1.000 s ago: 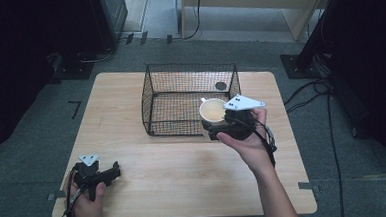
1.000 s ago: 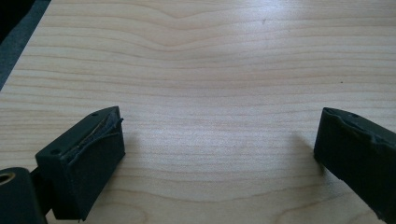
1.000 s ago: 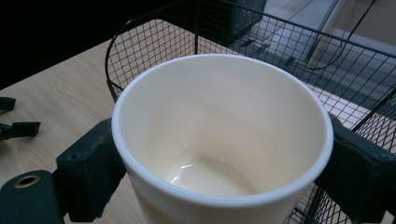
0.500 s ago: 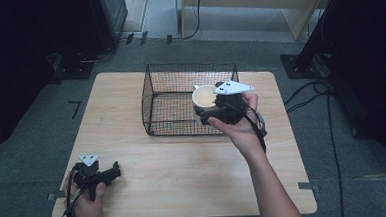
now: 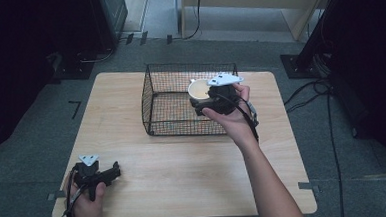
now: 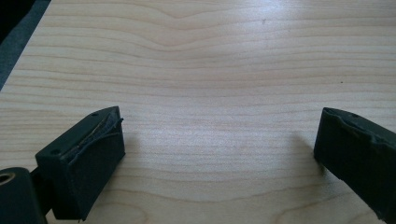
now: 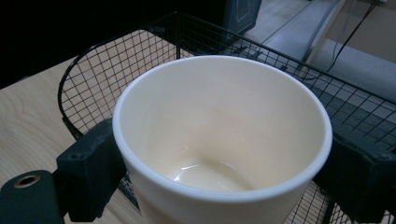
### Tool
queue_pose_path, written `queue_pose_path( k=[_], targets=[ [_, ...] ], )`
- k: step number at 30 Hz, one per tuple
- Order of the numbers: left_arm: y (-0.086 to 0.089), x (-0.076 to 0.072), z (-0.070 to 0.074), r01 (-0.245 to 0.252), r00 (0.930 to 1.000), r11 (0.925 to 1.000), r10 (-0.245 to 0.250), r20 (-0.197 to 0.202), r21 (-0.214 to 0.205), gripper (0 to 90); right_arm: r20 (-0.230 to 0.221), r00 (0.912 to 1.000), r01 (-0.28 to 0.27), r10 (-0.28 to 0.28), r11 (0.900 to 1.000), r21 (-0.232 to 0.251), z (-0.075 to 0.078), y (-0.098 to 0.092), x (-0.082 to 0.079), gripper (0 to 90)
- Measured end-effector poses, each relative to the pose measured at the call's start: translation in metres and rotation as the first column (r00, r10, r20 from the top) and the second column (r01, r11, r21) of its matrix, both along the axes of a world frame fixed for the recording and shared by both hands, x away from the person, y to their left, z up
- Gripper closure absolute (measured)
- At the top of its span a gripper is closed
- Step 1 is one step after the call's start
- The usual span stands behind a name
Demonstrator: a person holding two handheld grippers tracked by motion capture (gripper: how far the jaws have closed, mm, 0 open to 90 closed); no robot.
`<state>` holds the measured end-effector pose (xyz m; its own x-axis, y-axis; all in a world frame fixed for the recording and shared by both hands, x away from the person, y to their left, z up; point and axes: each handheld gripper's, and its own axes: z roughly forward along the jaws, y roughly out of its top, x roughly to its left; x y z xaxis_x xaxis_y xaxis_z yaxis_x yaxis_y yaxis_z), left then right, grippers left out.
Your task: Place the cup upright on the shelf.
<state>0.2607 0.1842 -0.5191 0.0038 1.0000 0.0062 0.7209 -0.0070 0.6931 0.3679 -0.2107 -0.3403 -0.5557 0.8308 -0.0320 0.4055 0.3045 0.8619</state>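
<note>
Jaws of the right gripper (image 5: 205, 94) clamp the cream cup (image 7: 219, 140) by its sides, upright above the wire basket (image 5: 169, 117), apparently for lowering inside; the left gripper (image 6: 219, 154) rests spread on the table (image 5: 184, 164).

wood table (image 5: 184, 169) on grey carpet floor (image 5: 28, 147); black cables (image 5: 326, 106) trail right; dark stand base (image 5: 299, 65) far right.

A black wire mesh basket (image 5: 190, 98) stands on the far middle of the light wooden table (image 5: 184, 169). A cream ceramic cup (image 5: 200, 89) sits above the basket's right side. The table's near left corner holds the left gripper (image 5: 115, 171).
</note>
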Motion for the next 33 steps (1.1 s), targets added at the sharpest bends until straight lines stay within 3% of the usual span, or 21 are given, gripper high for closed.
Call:
queue_pose_path(
  k=[11,17,28,30,33],
  targets=[
    [0.0,0.0,0.0,-0.001,1.0,1.0,0.001,-0.001,0.0,1.9,-0.008,0.999,-0.043,0.043,0.9985,0.036,-0.014,-0.003,0.029,9.5],
    [0.0,0.0,0.0,0.001,1.0,1.0,-0.001,-0.002,0.001,1.9,-0.012,0.9994,-0.031,0.031,0.9991,0.028,-0.025,-0.007,0.042,9.5],
    [0.0,0.0,0.0,0.001,1.0,1.0,-0.001,-0.003,0.001,1.9,-0.015,0.9946,-0.102,0.103,0.9939,0.042,-0.041,-0.005,0.064,9.6],
    [0.0,0.0,0.0,0.0,1.0,1.0,0.0,-0.003,0.0,1.9,-0.001,0.9915,-0.13,0.13,0.9905,0.045,-0.046,-0.002,0.07,9.6],
    [0.0,0.0,0.0,0.001,1.0,1.0,-0.001,-0.003,0.0,1.9,0.013,0.9916,-0.129,0.129,0.9912,0.03,-0.049,-0.001,0.076,9.6]
  ],
)
